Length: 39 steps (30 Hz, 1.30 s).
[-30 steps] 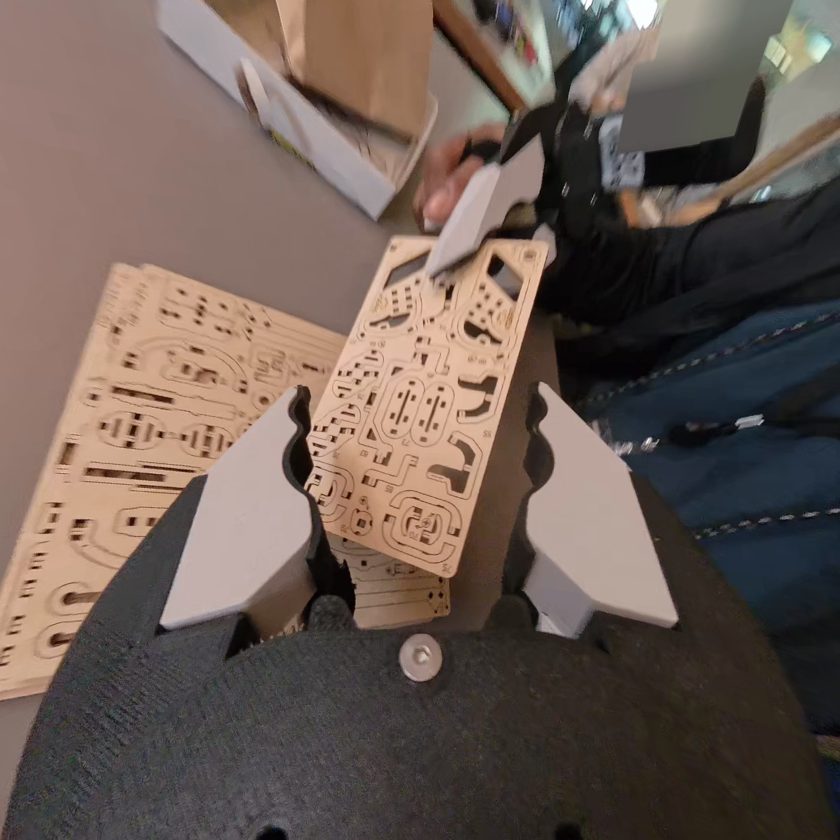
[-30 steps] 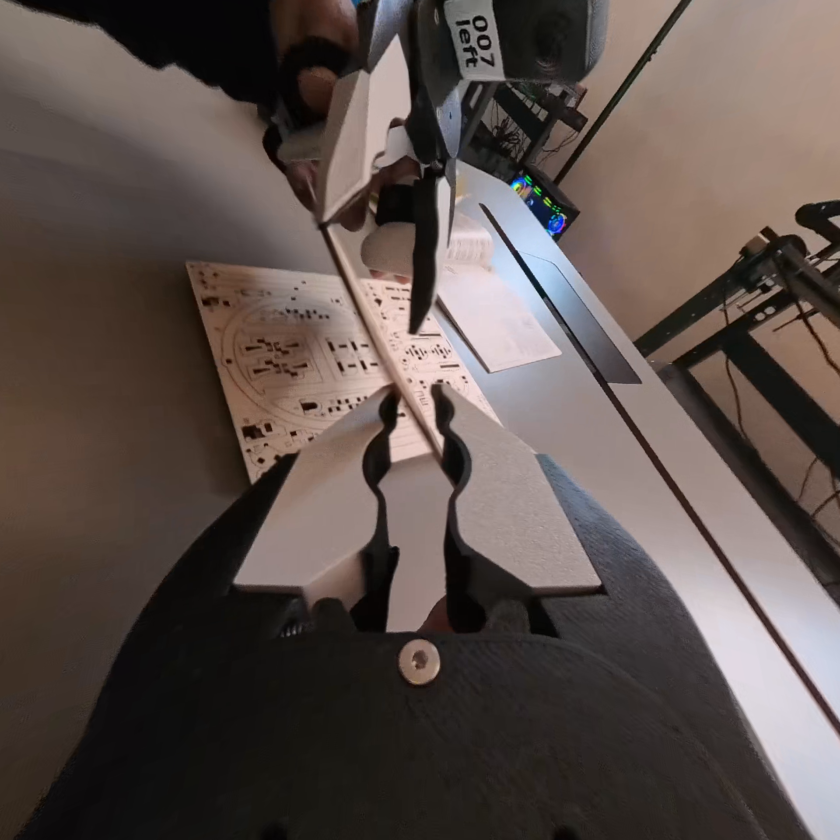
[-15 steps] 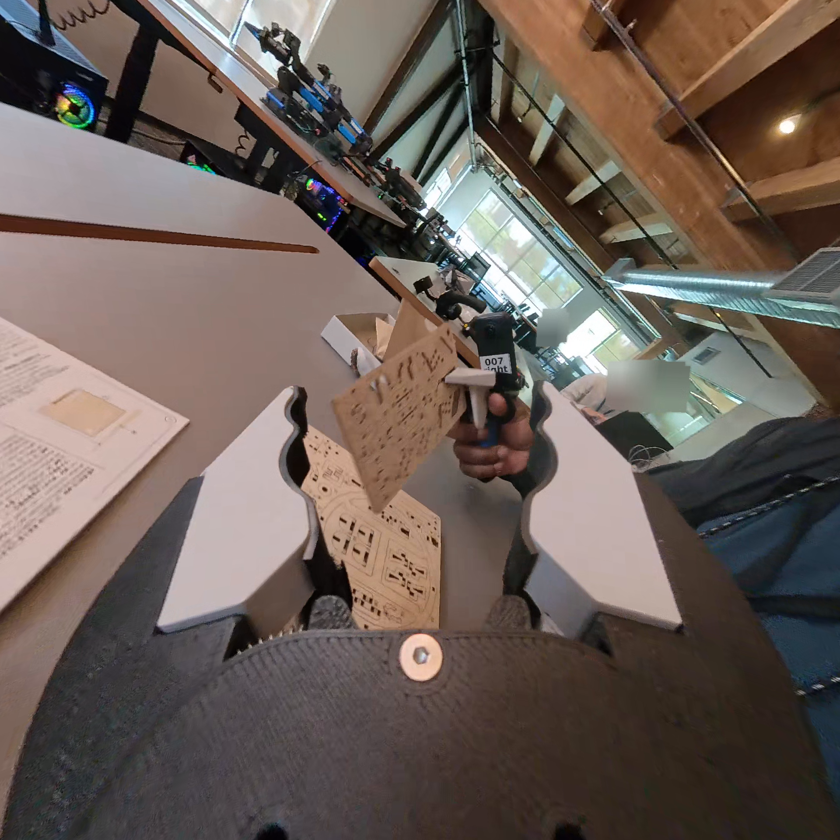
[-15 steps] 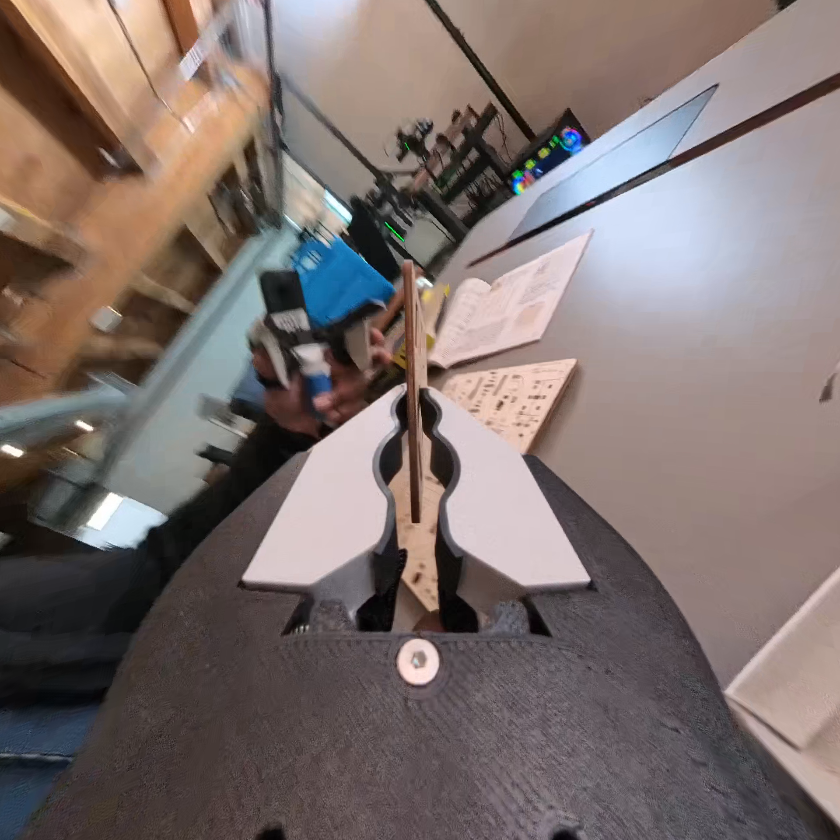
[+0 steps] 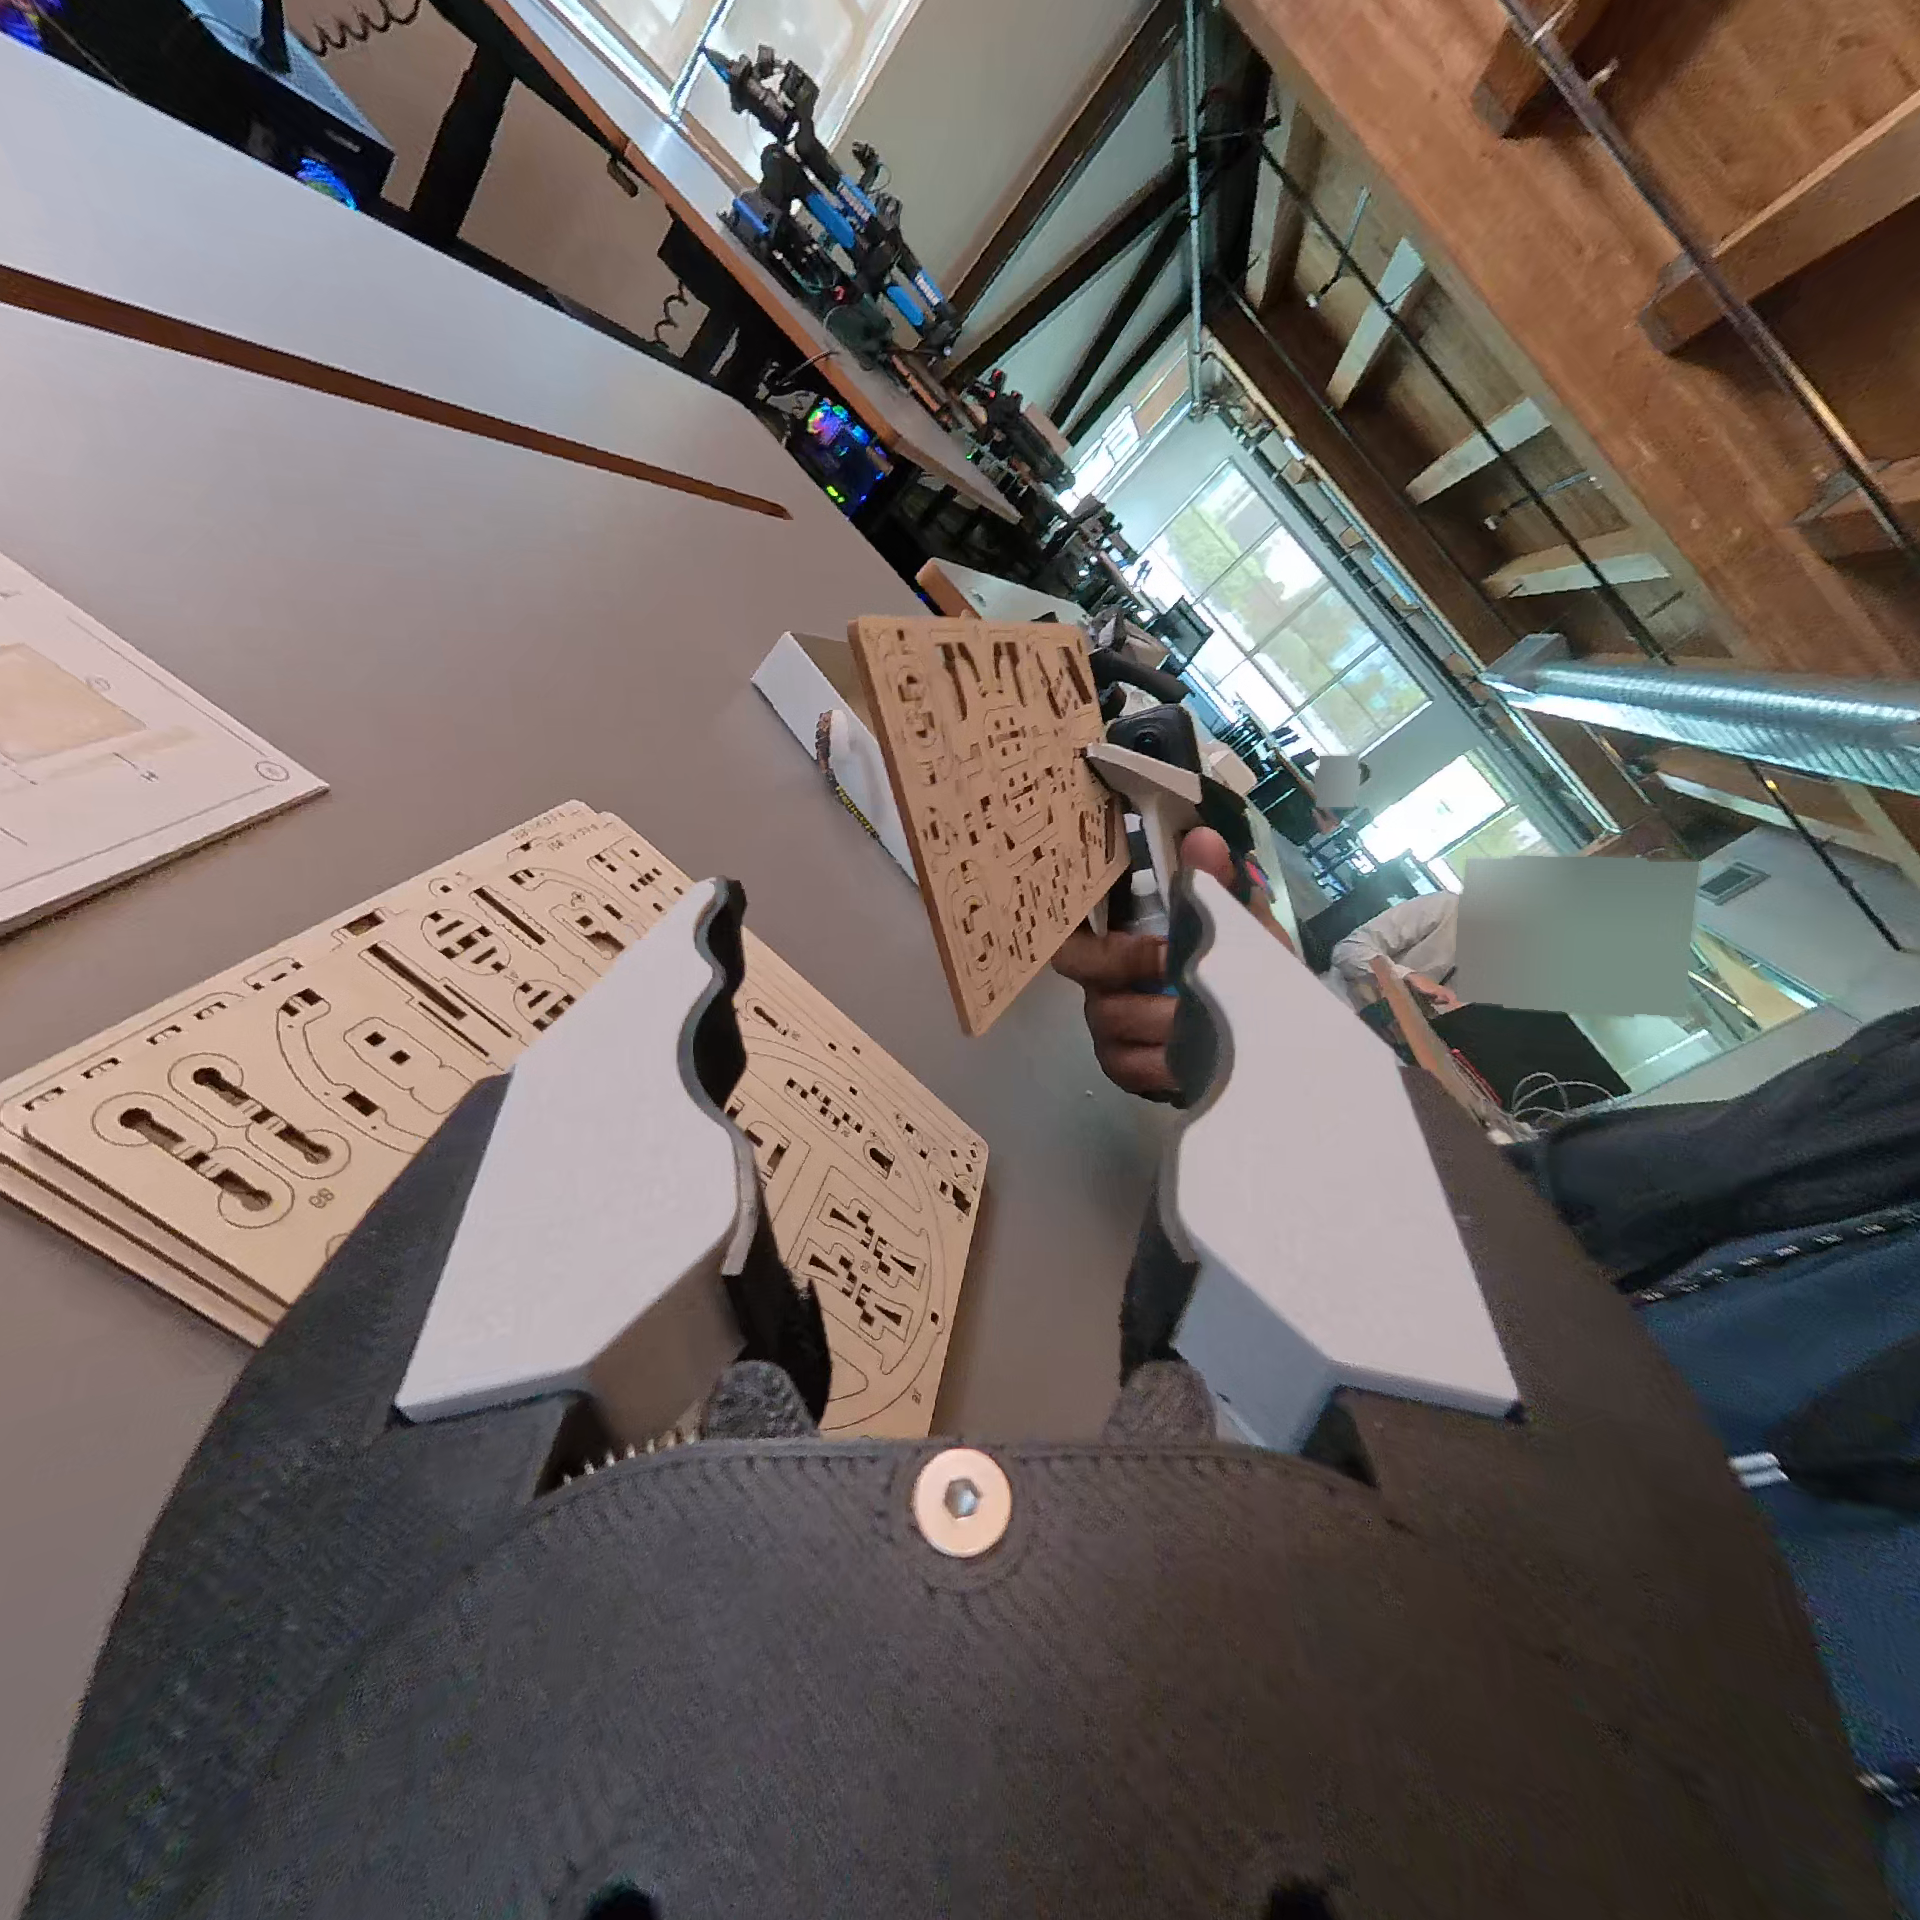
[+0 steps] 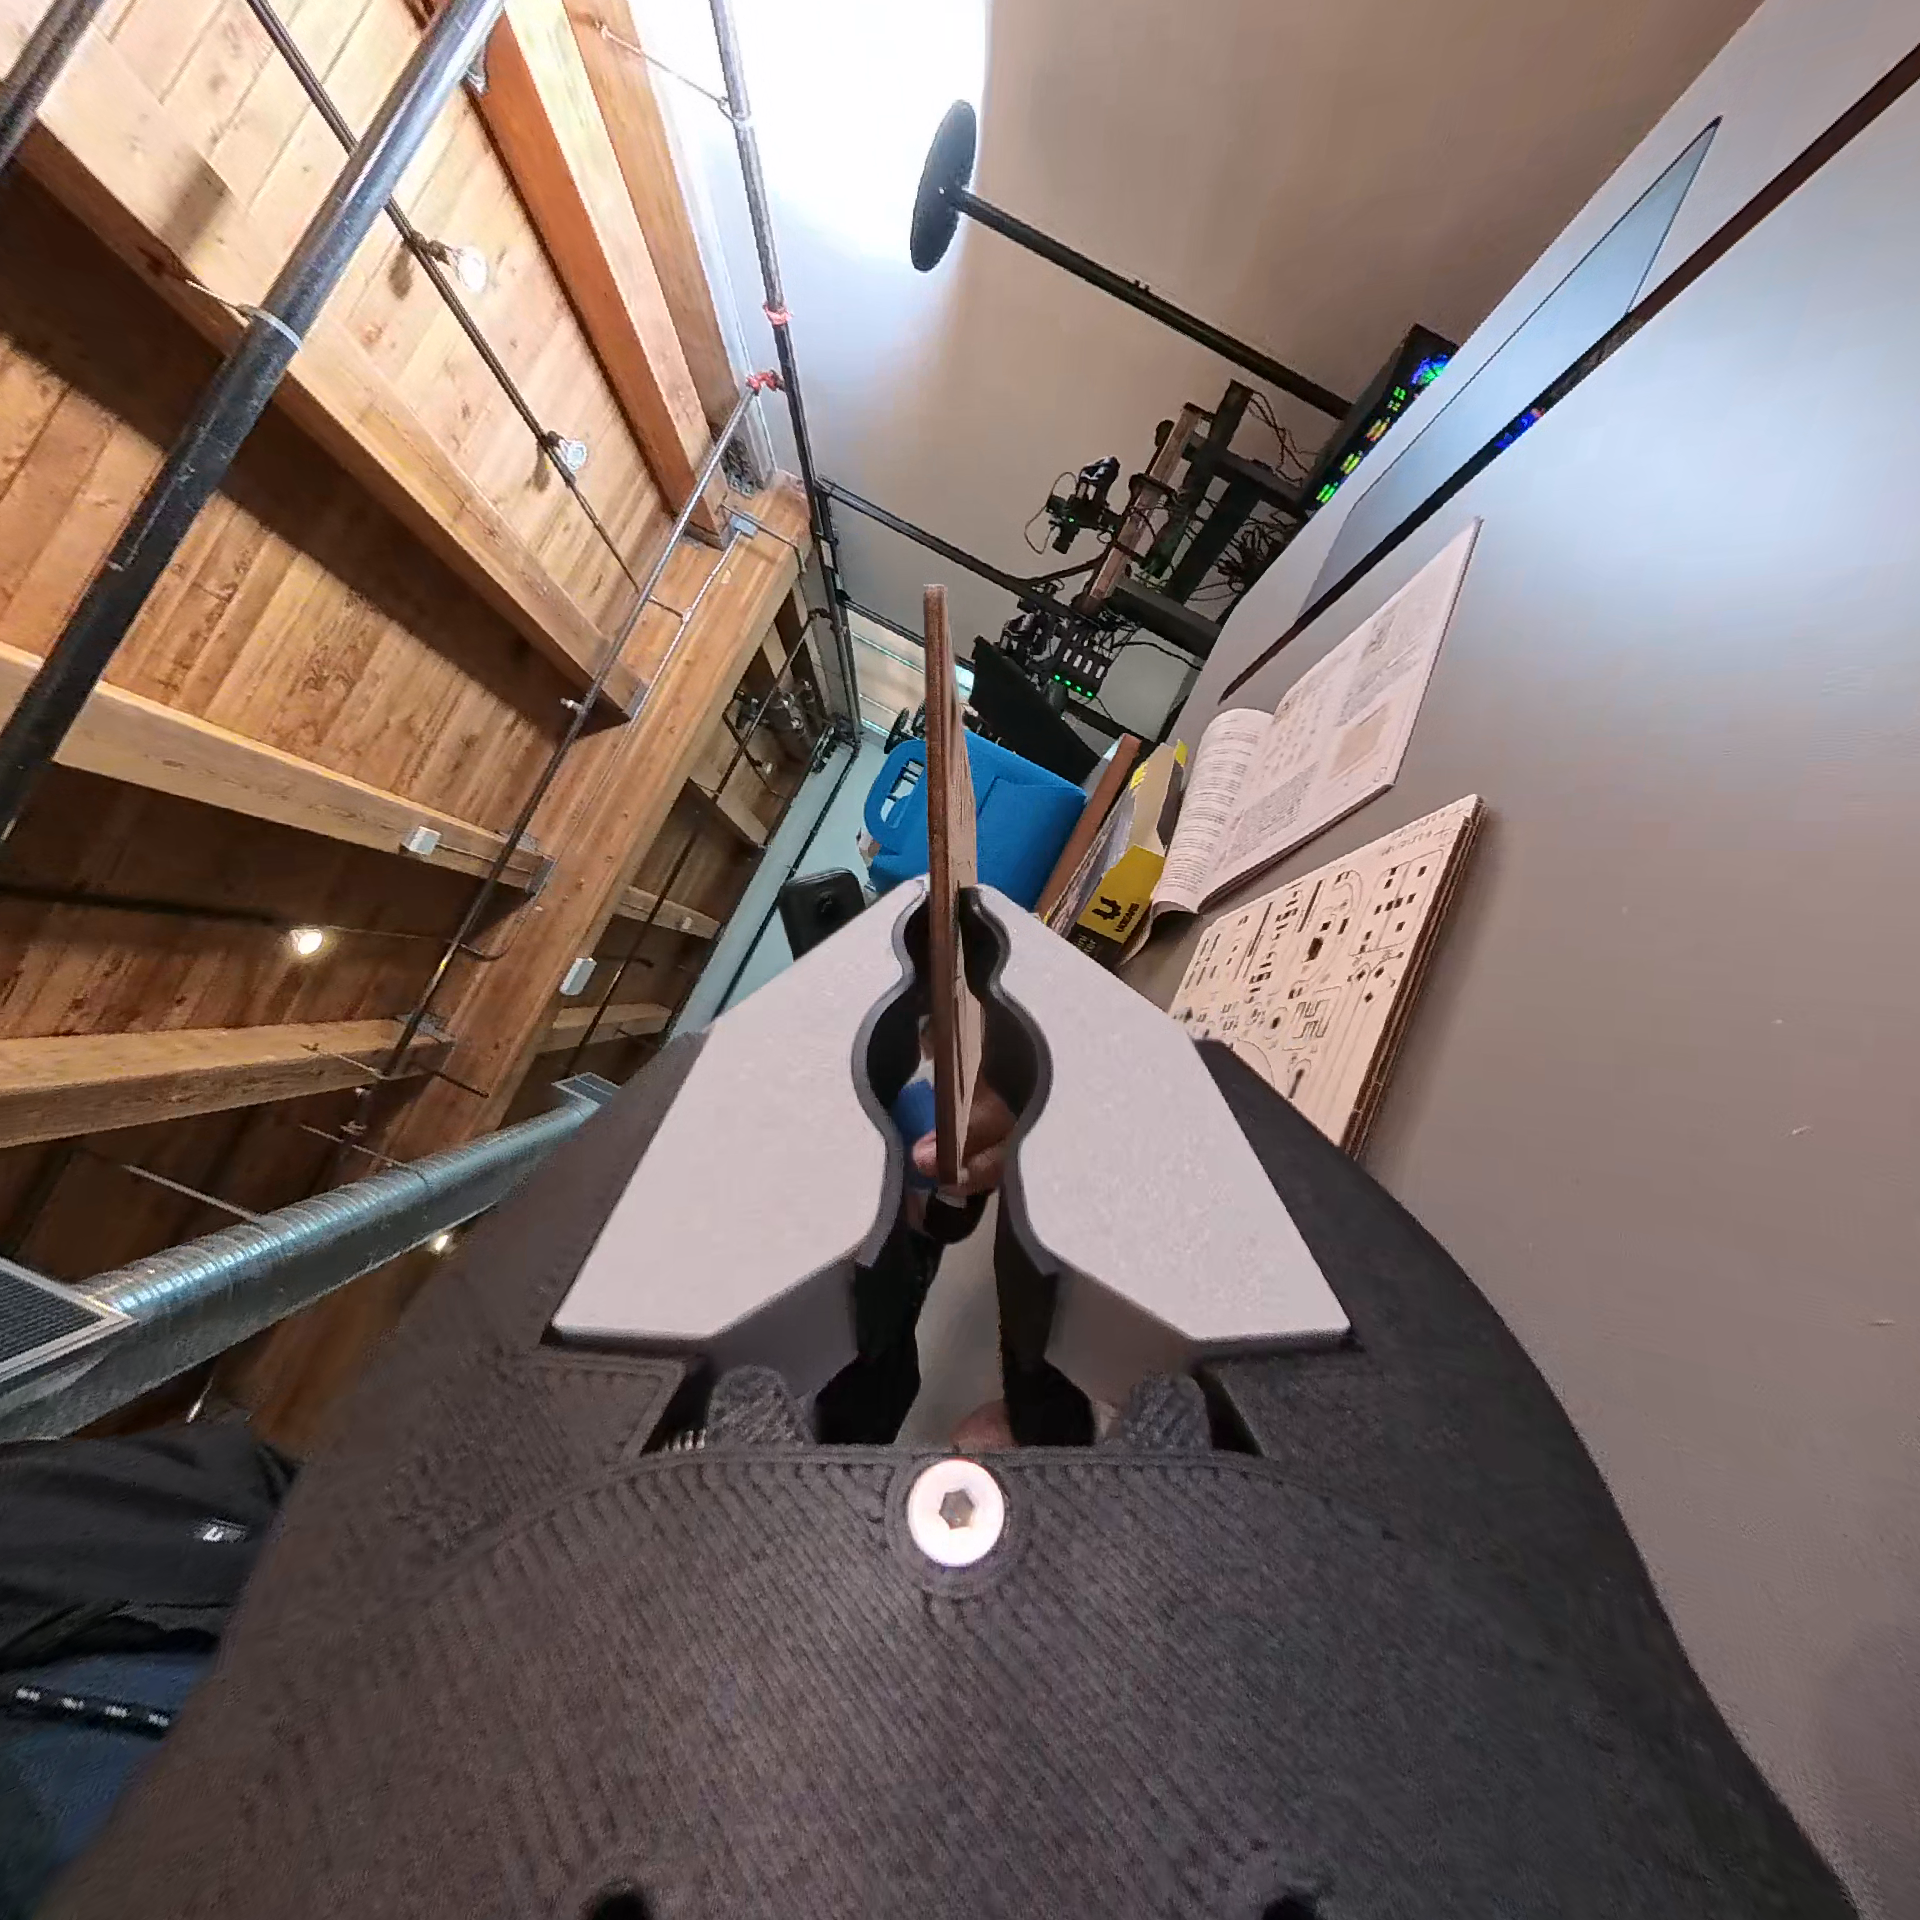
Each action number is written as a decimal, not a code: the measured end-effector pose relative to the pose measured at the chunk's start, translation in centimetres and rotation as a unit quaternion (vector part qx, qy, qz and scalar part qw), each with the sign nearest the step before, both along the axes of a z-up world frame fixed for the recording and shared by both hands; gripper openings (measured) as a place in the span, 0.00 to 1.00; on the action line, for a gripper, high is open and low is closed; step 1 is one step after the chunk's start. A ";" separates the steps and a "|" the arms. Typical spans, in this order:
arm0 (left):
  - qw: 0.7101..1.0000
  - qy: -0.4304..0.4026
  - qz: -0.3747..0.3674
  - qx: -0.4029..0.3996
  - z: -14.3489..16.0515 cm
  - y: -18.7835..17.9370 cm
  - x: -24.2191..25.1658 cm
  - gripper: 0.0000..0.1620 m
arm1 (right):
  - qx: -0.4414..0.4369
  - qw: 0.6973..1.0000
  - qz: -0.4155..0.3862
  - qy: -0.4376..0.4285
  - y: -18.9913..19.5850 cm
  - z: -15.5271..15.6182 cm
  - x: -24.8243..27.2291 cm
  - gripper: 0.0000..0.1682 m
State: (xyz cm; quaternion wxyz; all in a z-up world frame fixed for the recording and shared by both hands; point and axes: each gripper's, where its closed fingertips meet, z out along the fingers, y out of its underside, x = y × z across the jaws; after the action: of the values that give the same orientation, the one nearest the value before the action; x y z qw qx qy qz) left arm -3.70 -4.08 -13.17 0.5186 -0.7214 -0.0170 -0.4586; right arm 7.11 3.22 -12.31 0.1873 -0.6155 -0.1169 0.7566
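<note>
The right gripper (image 6: 951,925) pinches a thin, stiff, breakable wooden sheet (image 5: 997,821) by its edge; the left gripper (image 5: 961,914) gapes empty beside it.

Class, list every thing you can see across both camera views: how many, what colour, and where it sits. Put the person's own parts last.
Held wooden puzzle sheet: one, tan, upright, clamped in the right hand-held gripper.
Stacked wooden puzzle sheets: several, pale tan, flat on the table.
Instruction booklet: one, white, open beyond the stack.
Box: one, white, behind the held sheet.
Table: one, grey.
Left hand-held gripper: grey fingers, open, above the stack.
Right hand-held gripper: grey fingers, shut on the sheet.
</note>
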 end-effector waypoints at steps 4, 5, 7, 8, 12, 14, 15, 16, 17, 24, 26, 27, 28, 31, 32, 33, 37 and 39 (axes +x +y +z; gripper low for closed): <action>1.000 0.014 0.002 -0.023 -0.8 0.4 1.0 0.48 | -0.004 1.000 -0.001 0.011 -0.4 0.3 -0.1 0.01; 0.999 0.018 0.000 -0.027 -1.0 0.5 1.2 0.47 | -0.005 1.000 0.000 0.013 -0.5 0.4 -0.2 0.01; 0.999 0.019 -0.006 -0.029 -1.1 0.7 1.7 0.45 | -0.006 1.000 0.003 0.014 -0.7 0.4 -0.3 0.01; 0.999 0.015 -0.009 -0.030 -1.1 0.8 1.9 0.44 | -0.005 1.000 0.004 0.015 -0.8 0.4 -0.3 0.01; 0.999 -0.004 -0.021 -0.029 -1.0 1.1 2.6 0.37 | -0.003 1.000 0.006 0.017 -0.9 0.5 -0.4 0.01; 0.999 -0.015 -0.028 -0.021 -0.7 1.1 2.8 0.32 | -0.002 1.000 0.007 0.019 -1.0 0.6 -0.3 0.01; 0.999 -0.022 -0.030 -0.018 -0.6 1.1 2.9 0.29 | -0.002 1.000 0.007 0.020 -1.0 0.6 -0.3 0.01; 0.999 -0.027 -0.033 -0.016 -0.5 1.2 3.0 0.26 | -0.002 1.000 0.008 0.022 -1.1 0.7 -0.3 0.02; 0.999 -0.032 -0.036 -0.013 -0.4 1.2 3.0 0.23 | -0.002 1.000 0.008 0.024 -1.1 0.7 -0.2 0.02; 0.996 -0.070 -0.048 0.009 0.9 1.1 2.9 0.05 | -0.002 0.999 0.015 0.035 -1.4 0.9 -0.3 0.02; 0.994 -0.087 -0.055 0.021 1.6 0.8 2.8 0.02 | -0.001 0.999 0.018 0.042 -1.5 1.3 -0.4 0.04; 0.993 -0.098 -0.055 0.028 2.0 0.7 2.7 0.02 | -0.002 0.999 0.022 0.046 -1.6 1.5 -0.5 0.10; 0.992 -0.107 -0.049 0.033 2.3 0.6 2.3 0.02 | -0.002 0.998 0.030 0.048 -1.8 1.7 -0.7 0.15; 0.988 -0.147 -0.023 0.049 3.3 0.2 0.6 0.02 | 0.005 0.998 0.045 0.047 -2.4 2.1 -1.1 0.30; 0.985 -0.163 -0.010 0.056 3.7 -0.1 -0.3 0.02 | 0.010 0.998 0.047 0.039 -2.6 1.9 -1.2 0.34; 0.982 -0.177 0.005 0.062 4.0 -0.4 -1.4 0.02 | 0.016 0.998 0.048 0.029 -2.7 1.6 -1.3 0.36; 0.972 -0.207 0.079 0.077 4.2 -2.8 -6.3 0.02 | 0.043 0.998 0.048 -0.006 -3.1 0.5 -1.2 0.37; 0.967 -0.211 0.119 0.079 3.9 -4.3 -8.8 0.02 | 0.051 0.997 0.052 -0.020 -3.3 -0.1 -1.1 0.36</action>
State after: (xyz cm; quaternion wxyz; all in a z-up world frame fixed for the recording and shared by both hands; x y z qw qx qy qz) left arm -12.52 -8.42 -9.30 0.6091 -0.5579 -0.1754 -0.5358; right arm 5.97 -0.10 -12.43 0.1765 -0.6133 -0.1906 0.7459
